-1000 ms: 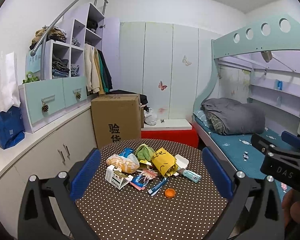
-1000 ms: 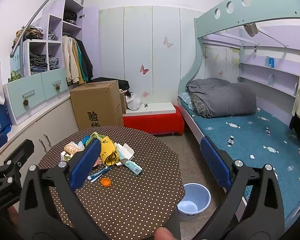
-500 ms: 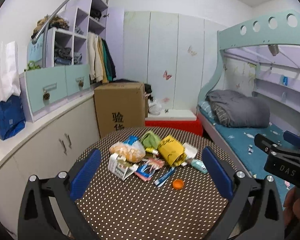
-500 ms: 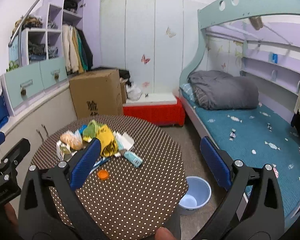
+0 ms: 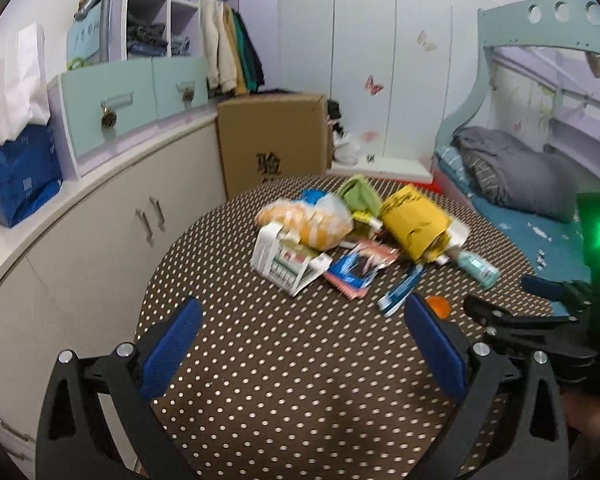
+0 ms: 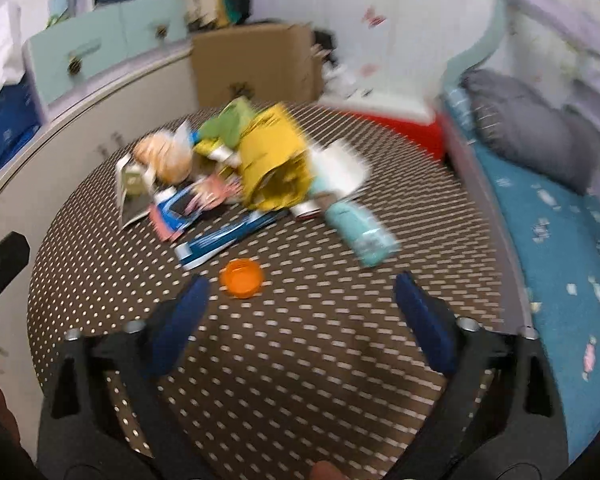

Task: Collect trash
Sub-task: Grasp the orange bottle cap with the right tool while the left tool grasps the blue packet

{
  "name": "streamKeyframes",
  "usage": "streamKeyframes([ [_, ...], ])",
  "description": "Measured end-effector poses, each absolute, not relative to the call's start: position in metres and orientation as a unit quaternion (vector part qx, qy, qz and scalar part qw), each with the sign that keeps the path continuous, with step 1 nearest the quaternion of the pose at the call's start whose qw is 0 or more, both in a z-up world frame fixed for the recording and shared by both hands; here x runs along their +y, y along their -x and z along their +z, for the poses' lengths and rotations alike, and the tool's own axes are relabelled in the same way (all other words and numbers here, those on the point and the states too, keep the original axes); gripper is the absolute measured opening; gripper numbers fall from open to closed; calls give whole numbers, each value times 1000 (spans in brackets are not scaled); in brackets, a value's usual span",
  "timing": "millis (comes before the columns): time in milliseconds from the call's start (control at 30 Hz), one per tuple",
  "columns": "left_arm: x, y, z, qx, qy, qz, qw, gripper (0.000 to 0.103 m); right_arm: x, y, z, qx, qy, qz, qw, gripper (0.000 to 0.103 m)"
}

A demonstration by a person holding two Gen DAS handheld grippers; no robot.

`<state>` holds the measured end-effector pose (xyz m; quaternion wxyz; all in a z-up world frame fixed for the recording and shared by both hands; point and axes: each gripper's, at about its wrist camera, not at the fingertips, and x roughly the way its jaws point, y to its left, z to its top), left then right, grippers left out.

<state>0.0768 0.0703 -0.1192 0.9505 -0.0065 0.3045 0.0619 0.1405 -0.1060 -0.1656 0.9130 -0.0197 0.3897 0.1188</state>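
white panelled wall [image 5: 364, 60] (butterfly stickers); teal bunk bed [image 5: 540, 36] right; cream cabinets [image 5: 100, 224] left

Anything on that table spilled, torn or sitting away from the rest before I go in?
Nothing looks spilled. The carton lies on its side, torn open, at the pile's left edge. The orange cap sits alone on the dotted table, apart from the wrappers and just ahead of the right tongs, which are closing on nothing.
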Motion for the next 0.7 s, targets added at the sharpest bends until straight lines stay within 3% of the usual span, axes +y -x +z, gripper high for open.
streamKeyframes([
  [200,82,-86,-136,326,8,74,942,99,-85,-166,-189,417,35,152,895,65],
  [267,84,-89,-140,332,8,74,940,99,-77,-171,-198,428,43,166,887,46],
  [367,82,-93,-144,336,3,69,939,99,-74,-169,-201,419,52,171,890,30],
  [700,31,-138,-152,340,-82,3,937,99,-137,-156,-191,411,-12,149,900,29],
])
